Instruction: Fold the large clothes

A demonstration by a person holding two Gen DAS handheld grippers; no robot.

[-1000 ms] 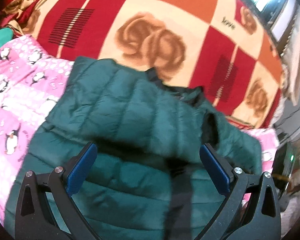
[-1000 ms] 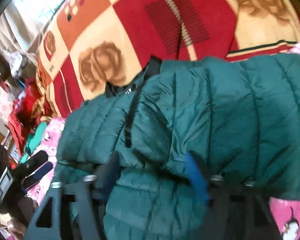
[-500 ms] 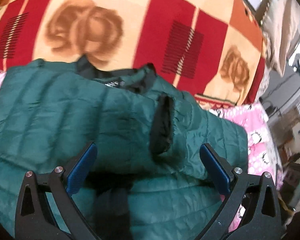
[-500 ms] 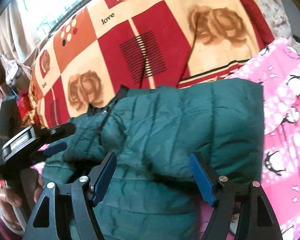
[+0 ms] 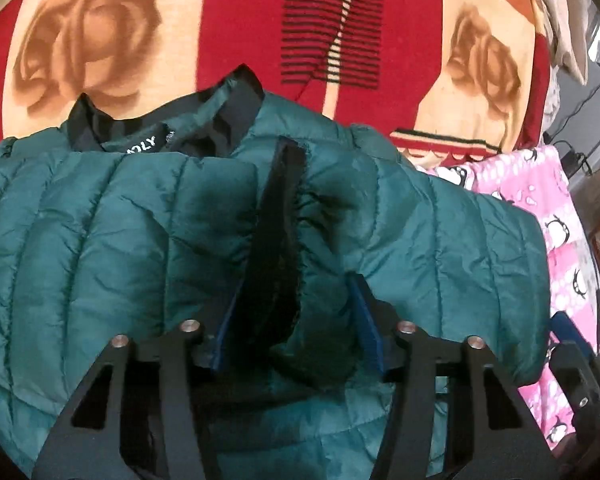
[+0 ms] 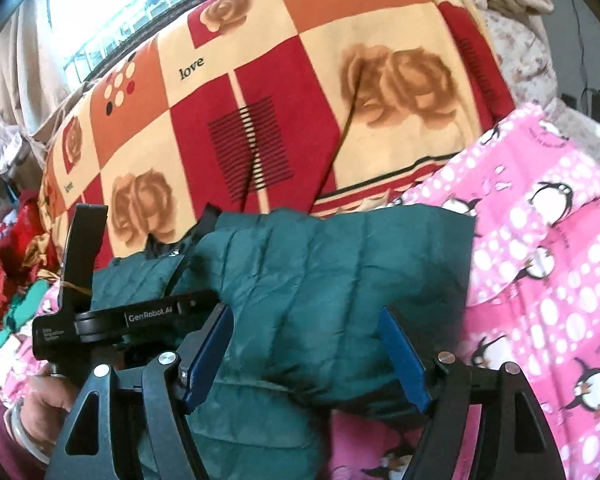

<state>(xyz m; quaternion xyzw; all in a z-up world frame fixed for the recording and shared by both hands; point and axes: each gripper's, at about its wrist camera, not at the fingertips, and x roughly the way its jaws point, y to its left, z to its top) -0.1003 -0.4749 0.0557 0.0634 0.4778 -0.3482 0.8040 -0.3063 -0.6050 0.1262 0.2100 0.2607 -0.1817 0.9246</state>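
Note:
A dark green quilted puffer jacket (image 5: 100, 240) lies on the bed, its black collar (image 5: 236, 108) toward the far side. My left gripper (image 5: 292, 320) is shut on a bunched fold of the jacket with a dark opening between the blue pads. In the right wrist view the jacket (image 6: 320, 280) lies folded over itself, and my right gripper (image 6: 304, 352) straddles its near edge with the blue pads apart. The left gripper's body (image 6: 124, 320) shows at the left of that view, held by a hand.
A red, orange and cream rose-patterned blanket (image 6: 260, 100) covers the far side of the bed. A pink penguin-print sheet (image 6: 540, 260) lies under and right of the jacket. Red and green clothes (image 6: 12, 264) are piled at the far left. A window (image 6: 120, 12) is behind.
My left gripper has closed from wide open onto a fold of the jacket and moved in closer. My right gripper has narrowed somewhat and the view has swung toward the pink sheet.

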